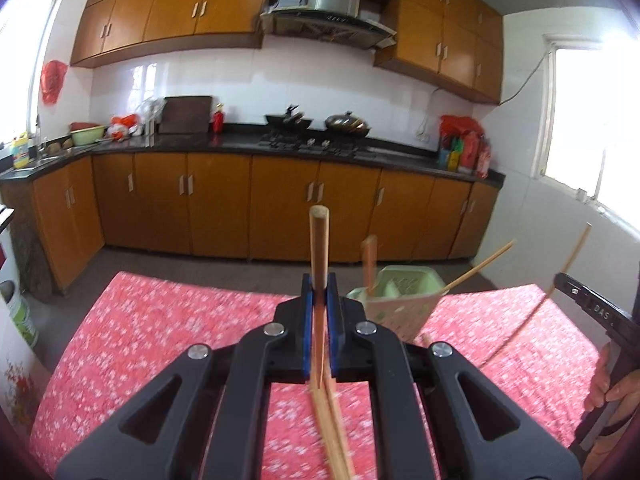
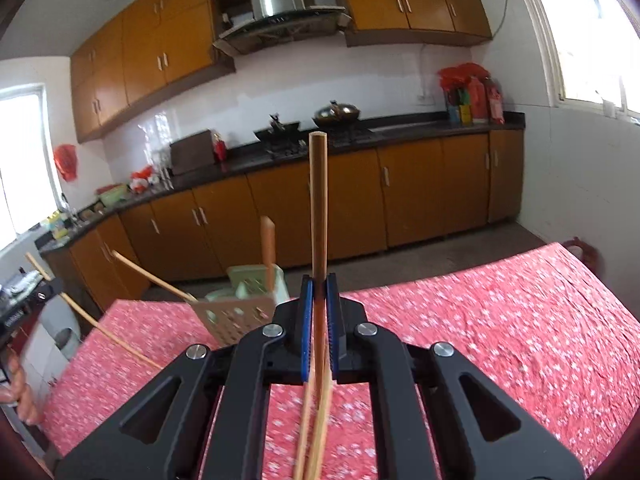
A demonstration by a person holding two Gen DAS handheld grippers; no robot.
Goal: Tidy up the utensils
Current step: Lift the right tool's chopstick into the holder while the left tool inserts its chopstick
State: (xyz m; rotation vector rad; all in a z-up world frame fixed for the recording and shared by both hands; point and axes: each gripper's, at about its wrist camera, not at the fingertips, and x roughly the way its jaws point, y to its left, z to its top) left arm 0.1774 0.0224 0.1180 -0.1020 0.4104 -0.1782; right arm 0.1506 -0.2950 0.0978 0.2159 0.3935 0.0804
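My left gripper (image 1: 319, 286) is shut on a pair of wooden chopsticks (image 1: 319, 240) that stand up between its blue pads, above the red floral tablecloth (image 1: 160, 328). My right gripper (image 2: 319, 286) is likewise shut on a second pair of wooden chopsticks (image 2: 319, 200). A pale green utensil holder (image 1: 394, 300) with a perforated beige front stands on the table just right of the left gripper; in the right wrist view the utensil holder (image 2: 240, 304) is left of the gripper. A wooden handle (image 1: 369, 260) sticks up out of it. The right gripper's chopsticks (image 1: 476, 266) show at right in the left wrist view.
Beyond the table's far edge (image 1: 240, 286) lies grey floor, then orange kitchen cabinets (image 1: 280, 208) under a dark counter with woks (image 1: 346, 122). A hand (image 1: 612, 384) grips the other tool's handle at the right edge. A white appliance (image 2: 56, 332) stands left of the table.
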